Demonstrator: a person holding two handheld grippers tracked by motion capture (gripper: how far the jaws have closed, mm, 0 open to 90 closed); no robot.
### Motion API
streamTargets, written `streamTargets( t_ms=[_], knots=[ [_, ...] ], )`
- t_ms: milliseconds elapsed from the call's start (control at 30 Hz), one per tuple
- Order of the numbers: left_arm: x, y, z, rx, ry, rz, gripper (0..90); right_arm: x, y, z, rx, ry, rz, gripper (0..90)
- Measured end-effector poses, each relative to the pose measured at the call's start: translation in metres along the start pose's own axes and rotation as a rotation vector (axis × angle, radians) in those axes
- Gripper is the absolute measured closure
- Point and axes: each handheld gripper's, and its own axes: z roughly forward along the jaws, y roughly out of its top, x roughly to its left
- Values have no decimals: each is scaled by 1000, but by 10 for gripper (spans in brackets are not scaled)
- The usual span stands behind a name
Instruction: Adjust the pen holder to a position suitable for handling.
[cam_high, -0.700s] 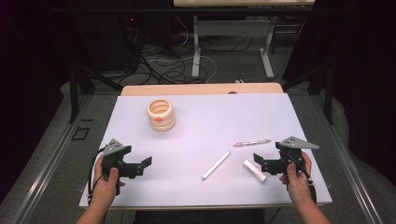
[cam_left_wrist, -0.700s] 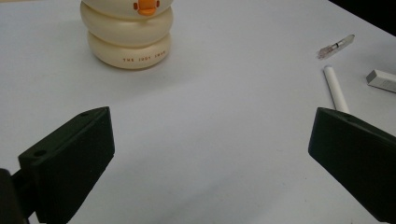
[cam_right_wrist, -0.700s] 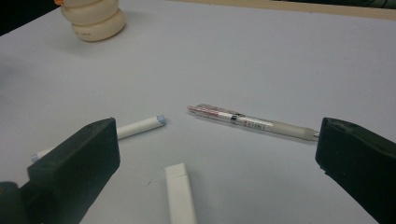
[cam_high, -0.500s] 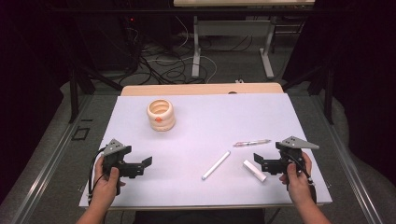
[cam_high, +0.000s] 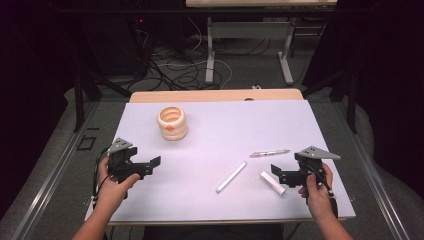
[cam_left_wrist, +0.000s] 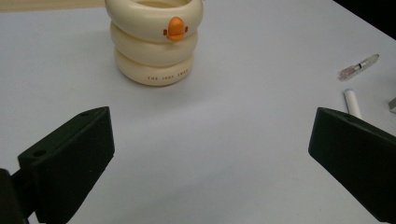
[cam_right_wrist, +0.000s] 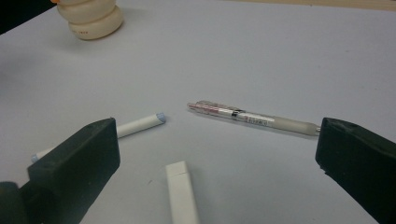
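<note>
A cream ringed cup (cam_high: 172, 122) with an orange beak stands at the far left of the white table top (cam_high: 225, 130). A clear pen (cam_high: 270, 153), a long white marker (cam_high: 231, 176) and a short white stick (cam_high: 272, 182) lie at the right front. My left gripper (cam_high: 152, 166) hovers open in front of the cup, with nothing between its jaws. In the left gripper view the cup (cam_left_wrist: 156, 39) is straight ahead of that gripper (cam_left_wrist: 210, 154). My right gripper (cam_high: 277, 174) is open beside the stick. The right gripper view has the stick (cam_right_wrist: 182, 191), marker (cam_right_wrist: 135, 125) and pen (cam_right_wrist: 252, 119) lying ahead of its jaws (cam_right_wrist: 215, 158).
A wooden board edge (cam_high: 215, 95) runs along the table's far side. Beyond it are metal table legs (cam_high: 210, 50) and cables on the floor (cam_high: 175, 75). Bare white surface spreads between the cup and the pens.
My left gripper has shifted a little away from the table's front edge toward the cup. The right gripper and the objects have kept still.
</note>
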Motion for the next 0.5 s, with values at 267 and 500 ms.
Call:
streamTargets(
  t_ms=[267,500],
  knots=[
    [-5,23,10,-6,12,63,3,-1,0,0,6,-5,1,0],
    [-10,48,21,-4,35,95,43,-1,0,0,9,-4,1,0]
  ],
)
